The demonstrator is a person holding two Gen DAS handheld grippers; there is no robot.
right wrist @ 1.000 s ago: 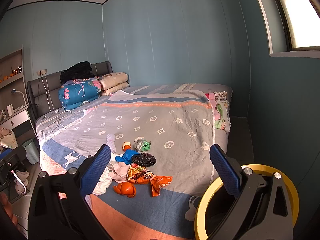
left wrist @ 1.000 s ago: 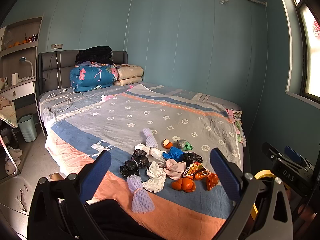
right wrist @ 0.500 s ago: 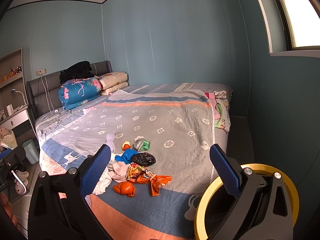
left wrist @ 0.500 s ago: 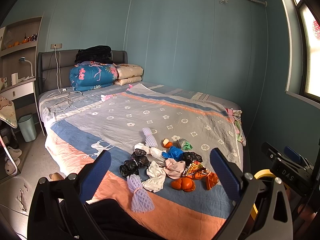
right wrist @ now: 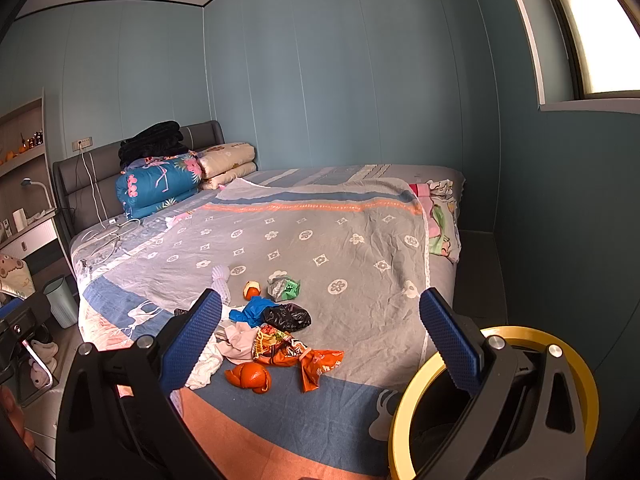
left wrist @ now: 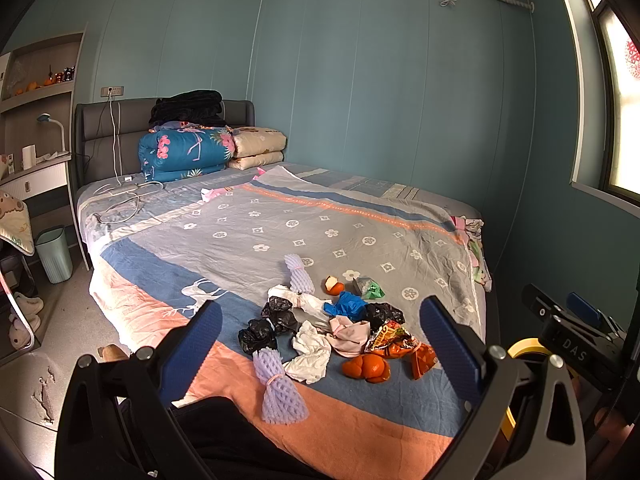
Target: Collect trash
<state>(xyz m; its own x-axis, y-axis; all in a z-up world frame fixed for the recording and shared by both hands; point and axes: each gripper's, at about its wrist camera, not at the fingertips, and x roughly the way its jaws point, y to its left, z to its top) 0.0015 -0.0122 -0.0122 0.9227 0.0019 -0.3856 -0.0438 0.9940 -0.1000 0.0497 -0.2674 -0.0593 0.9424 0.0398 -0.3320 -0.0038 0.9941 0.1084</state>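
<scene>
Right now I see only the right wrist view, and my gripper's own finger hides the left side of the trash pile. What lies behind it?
Observer: A purple foam net lies there, near the foot edge of the bed, just left of the white tissue.
Operator: Are there more black bags on that side?
Observer: Yes, two crumpled black bags lie side by side, farther up the bed than that net.
</scene>
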